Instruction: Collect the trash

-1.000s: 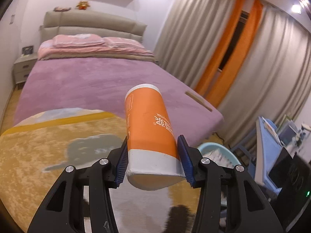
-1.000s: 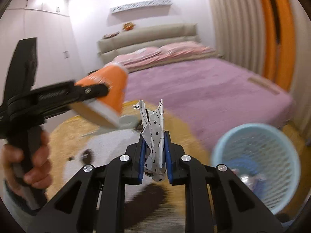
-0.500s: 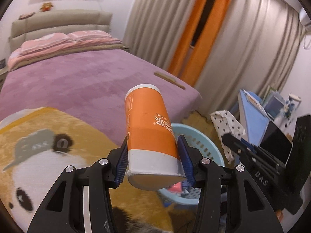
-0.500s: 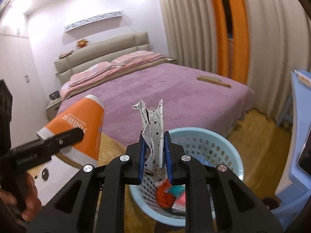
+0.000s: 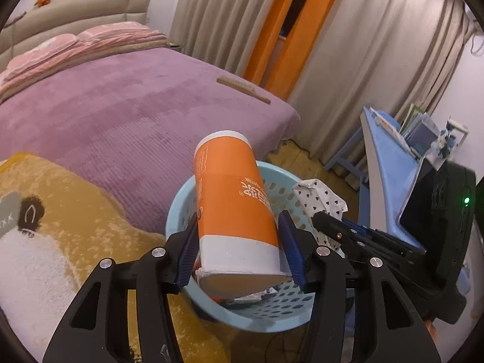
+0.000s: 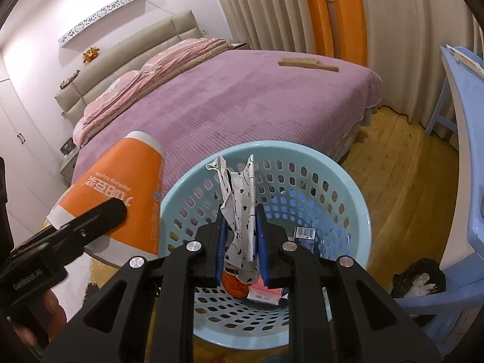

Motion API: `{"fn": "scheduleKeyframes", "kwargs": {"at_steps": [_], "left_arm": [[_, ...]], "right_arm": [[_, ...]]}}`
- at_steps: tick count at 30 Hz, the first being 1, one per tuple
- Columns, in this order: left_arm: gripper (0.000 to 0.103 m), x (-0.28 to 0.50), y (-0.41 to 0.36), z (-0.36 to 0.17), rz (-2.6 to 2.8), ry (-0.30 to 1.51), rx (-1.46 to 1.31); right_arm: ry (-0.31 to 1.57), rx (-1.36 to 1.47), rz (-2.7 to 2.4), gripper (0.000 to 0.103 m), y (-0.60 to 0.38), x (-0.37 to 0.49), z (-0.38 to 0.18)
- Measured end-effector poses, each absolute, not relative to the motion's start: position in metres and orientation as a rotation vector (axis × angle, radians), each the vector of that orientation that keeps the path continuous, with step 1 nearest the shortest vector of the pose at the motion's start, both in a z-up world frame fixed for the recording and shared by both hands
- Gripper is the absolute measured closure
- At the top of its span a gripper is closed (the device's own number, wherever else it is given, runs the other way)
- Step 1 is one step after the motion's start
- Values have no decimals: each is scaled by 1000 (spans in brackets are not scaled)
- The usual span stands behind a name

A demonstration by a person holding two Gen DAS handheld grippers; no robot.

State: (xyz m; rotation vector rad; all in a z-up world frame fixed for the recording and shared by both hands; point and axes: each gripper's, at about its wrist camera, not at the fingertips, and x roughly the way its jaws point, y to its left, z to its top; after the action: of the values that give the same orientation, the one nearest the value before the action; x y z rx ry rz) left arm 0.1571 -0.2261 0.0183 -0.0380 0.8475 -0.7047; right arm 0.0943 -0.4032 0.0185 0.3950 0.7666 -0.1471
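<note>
My left gripper point(image 5: 239, 251) is shut on an orange and white carton point(image 5: 233, 208), held tilted over the near rim of a light blue perforated basket point(image 5: 181, 193). My right gripper point(image 6: 241, 242) is shut on a crumpled white wrapper with black hearts point(image 6: 239, 205), held above the basket's point(image 6: 357, 199) opening. The wrapper point(image 5: 320, 196) and right gripper also show in the left wrist view, over the basket's right side. The carton point(image 6: 121, 190) shows in the right wrist view, left of the basket. Several pieces of trash point(image 6: 263, 293) lie in the basket's bottom.
A purple bed point(image 5: 121, 115) with a wooden brush point(image 6: 308, 64) stands behind the basket. A yellow bear rug point(image 5: 60, 227) lies at the left. A blue desk point(image 6: 462, 96) and chair stand at the right, with a black bag point(image 6: 417, 278) on the wooden floor.
Both grippers have swung right and down toward the basket with their loads. The basket now sits right beneath them; the wrapper has moved over its opening.
</note>
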Motion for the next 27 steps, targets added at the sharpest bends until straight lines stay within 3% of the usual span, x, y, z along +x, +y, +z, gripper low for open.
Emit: {"fn": "scheduleKeyframes", "kwargs": {"at_steps": [2, 3, 4, 5, 18, 27], "left_arm": [[51, 156, -230, 17, -701, 847, -25], [48, 155, -229, 17, -704, 843, -29], [45, 156, -231, 18, -707, 842, -33], [38, 154, -228, 18, -703, 835, -39], [22, 120, -171, 47, -625, 732, -89], [16, 73, -122, 61, -418, 582, -60]], "right_arm": [[781, 384, -151, 81, -403, 96, 16], [784, 384, -153, 70, -403, 96, 15], [784, 388, -156, 49, -404, 95, 14], [775, 395, -164, 42, -405, 93, 14], [703, 405, -114, 40, -394, 71, 48], [633, 385, -57, 29, -359, 48, 72]]}}
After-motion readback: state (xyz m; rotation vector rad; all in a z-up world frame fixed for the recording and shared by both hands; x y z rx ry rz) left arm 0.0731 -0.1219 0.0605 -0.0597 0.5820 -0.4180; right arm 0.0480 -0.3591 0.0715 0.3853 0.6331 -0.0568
